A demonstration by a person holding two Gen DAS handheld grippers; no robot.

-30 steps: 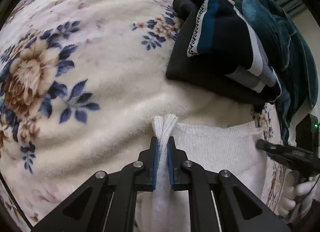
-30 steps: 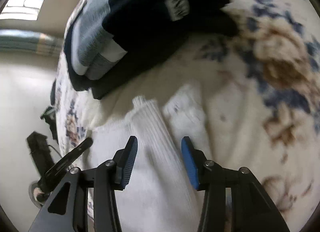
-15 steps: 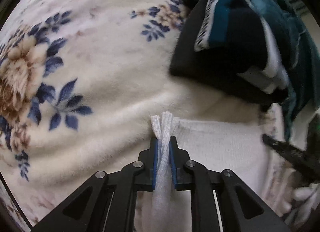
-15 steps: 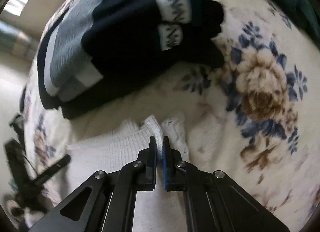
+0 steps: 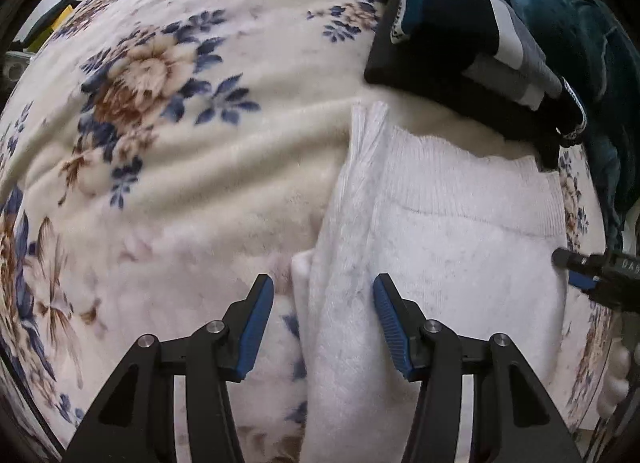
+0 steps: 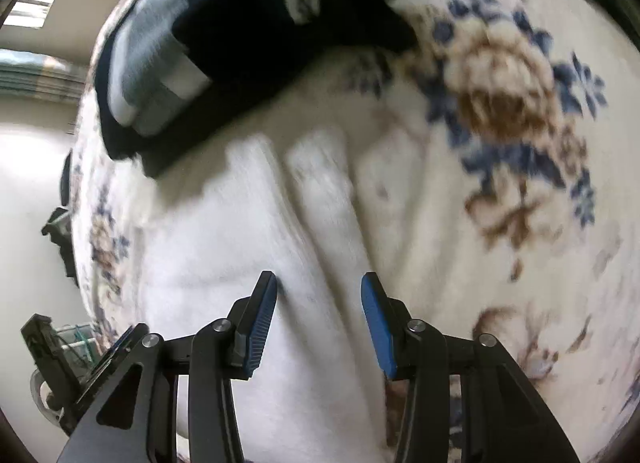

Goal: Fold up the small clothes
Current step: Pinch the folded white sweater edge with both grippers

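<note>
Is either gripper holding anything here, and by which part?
Nothing is held: the left gripper and right gripper are open over the white garment.

My left claw (image 5: 323, 313) is spread wide, both blue-padded fingers (image 5: 257, 326) apart with nothing pinched between them, the black linkage angling up from the bottom of the left wrist view. My right claw (image 6: 319, 317) is spread just as wide, its blue pads (image 6: 374, 325) parted and gripping nothing; that view is smeared by motion blur. From the left wrist camera I can see the right claw's dark tip (image 5: 596, 277) at the far right edge, with pale gloved fingers (image 5: 616, 379) below it.
</note>
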